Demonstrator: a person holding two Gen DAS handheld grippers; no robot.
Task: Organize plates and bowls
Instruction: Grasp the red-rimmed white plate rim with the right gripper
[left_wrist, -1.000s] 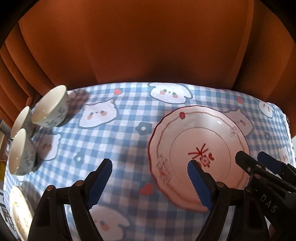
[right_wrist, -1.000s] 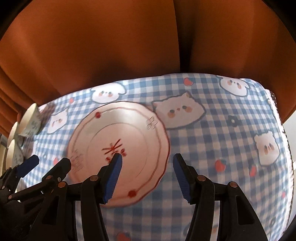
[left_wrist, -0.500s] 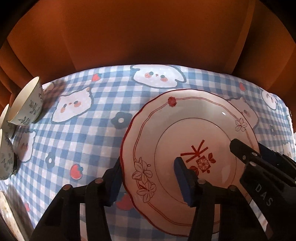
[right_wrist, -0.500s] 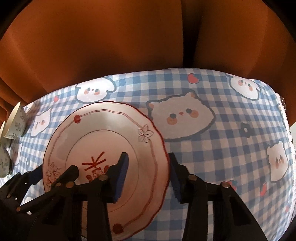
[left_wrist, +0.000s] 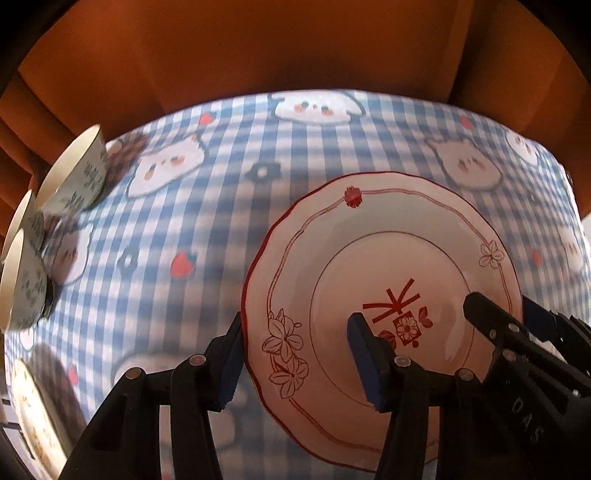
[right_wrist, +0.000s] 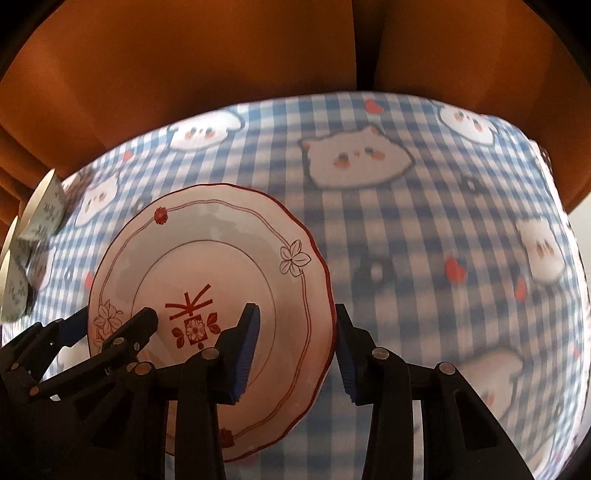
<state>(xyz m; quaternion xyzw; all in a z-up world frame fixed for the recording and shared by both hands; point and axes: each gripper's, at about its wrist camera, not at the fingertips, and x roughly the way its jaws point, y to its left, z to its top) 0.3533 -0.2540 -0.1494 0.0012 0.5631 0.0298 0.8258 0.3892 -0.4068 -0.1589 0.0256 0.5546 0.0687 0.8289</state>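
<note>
Holding the plate from two sides is judged to be the plan, so that it can be carried flat and not tipped.

Left wrist view: the plate is seen over the checked tablecloth, on the right side of the picture. Its left rim is pinched by the left gripper. One finger is pressed against the outside of the rim and the other is laid on the inside, by the red flower drawing. The jaws have just been closing, and the rim is caught between them, so they are only part way apart. The far side of the plate is nipped by the right gripper. The plate looks sharp while the cloth looks smeared, so the plate is judged to be lifted off the table. Three bowls are kept well apart at the left edge, close together, and one more dish is partly seen in the bottom left corner.

Right wrist view: the plate is seen at the lower left. Its right rim is clamped by the right gripper, one finger on the inside and one on the outside. These jaws have just been closing too, with the rim between them. The other rim is held by the left gripper. The bowls are glimpsed at the far left.
</note>
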